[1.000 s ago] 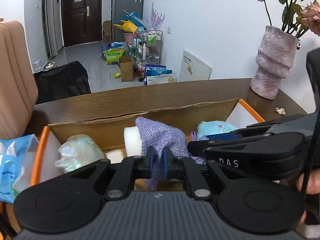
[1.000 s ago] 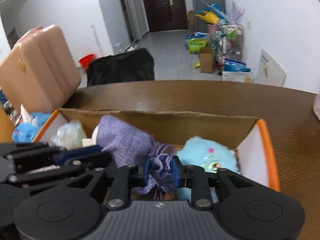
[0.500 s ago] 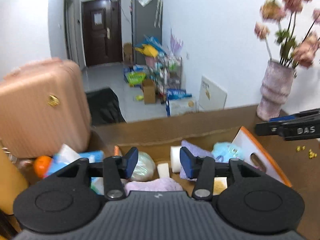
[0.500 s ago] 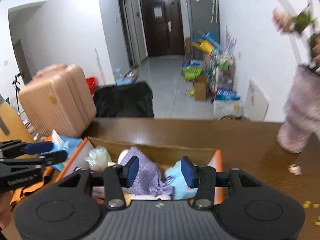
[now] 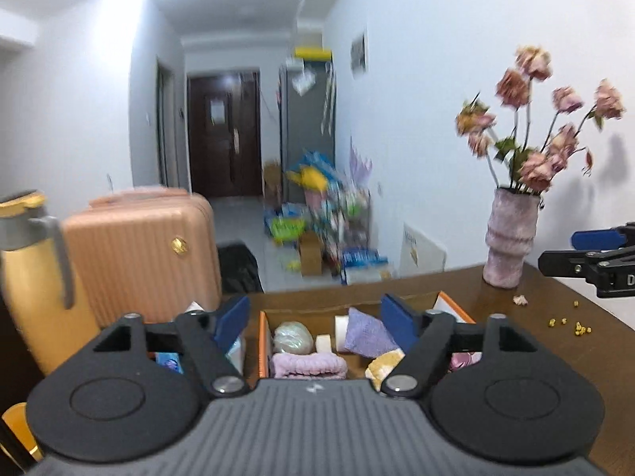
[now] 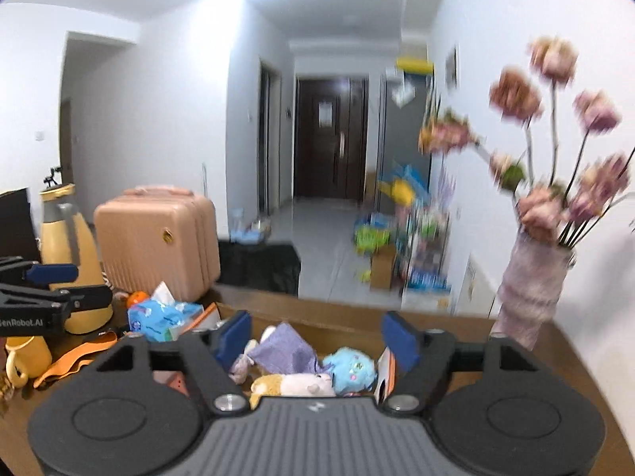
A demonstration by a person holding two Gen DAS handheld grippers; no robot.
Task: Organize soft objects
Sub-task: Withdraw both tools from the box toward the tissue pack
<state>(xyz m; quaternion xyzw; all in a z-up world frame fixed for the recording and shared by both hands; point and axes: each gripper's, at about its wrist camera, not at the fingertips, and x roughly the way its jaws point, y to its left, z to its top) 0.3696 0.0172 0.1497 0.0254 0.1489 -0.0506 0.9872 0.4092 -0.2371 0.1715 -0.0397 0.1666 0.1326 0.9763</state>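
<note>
A cardboard box with an orange rim point(image 5: 262, 341) sits on the brown table and holds soft things. A purple cloth pouch point(image 5: 367, 335) lies in it, also seen in the right wrist view point(image 6: 283, 347). Beside it are a pink towel point(image 5: 307, 365), a pale plastic-wrapped ball point(image 5: 291, 337), a blue plush point(image 6: 353, 369) and a tan and white plush point(image 6: 291, 384). My left gripper point(image 5: 315, 323) is open and empty, raised well behind the box. My right gripper point(image 6: 315, 335) is open and empty, likewise raised back from the box.
A vase of dried flowers point(image 5: 512, 238) stands at the table's right rear, with yellow crumbs point(image 5: 567, 323) nearby. A yellow jug point(image 6: 73, 265), a blue tissue pack point(image 6: 162, 317) and an orange strap point(image 6: 75, 361) lie left of the box. A pink suitcase point(image 5: 143, 254) stands beyond the table.
Both grippers let go of the purple pouch, opened wide, and pulled up and back from the box. The pouch now lies in the box.
</note>
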